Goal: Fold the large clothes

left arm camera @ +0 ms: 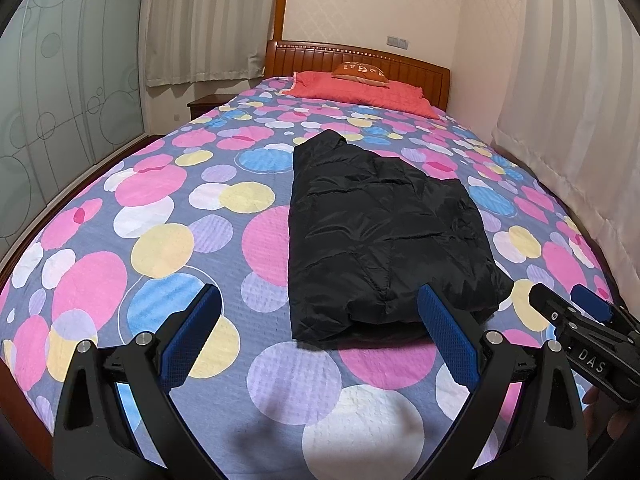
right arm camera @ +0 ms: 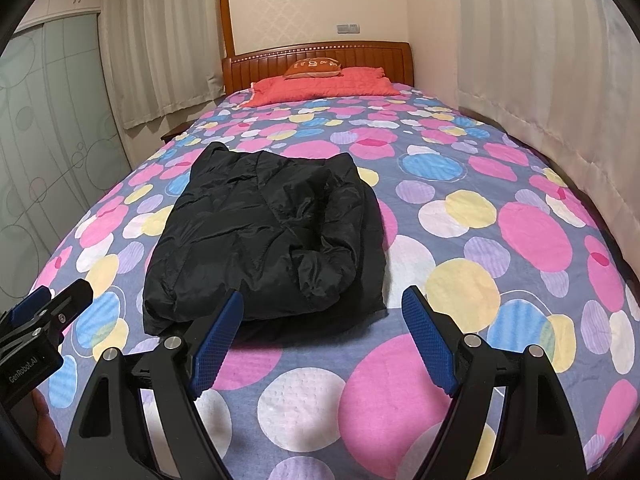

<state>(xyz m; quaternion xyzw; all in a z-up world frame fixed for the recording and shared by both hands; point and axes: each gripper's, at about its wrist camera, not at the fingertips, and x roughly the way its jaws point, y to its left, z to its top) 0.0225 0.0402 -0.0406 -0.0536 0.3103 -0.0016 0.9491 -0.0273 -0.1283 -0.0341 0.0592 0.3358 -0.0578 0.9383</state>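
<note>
While the black jacket lies folded lengthwise mid-bed, I hold the left tool and right tool spread and empty just short of its near hem, likely lining up the next fold.

Glossy quilted black jacket

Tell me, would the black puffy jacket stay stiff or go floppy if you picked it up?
Probably floppy: the black jacket lies in soft, rumpled folds on the bedspread. Its shiny fabric looks slippery, so layers might slide apart. Its puffy quilting suggests it is light for its size.
</note>
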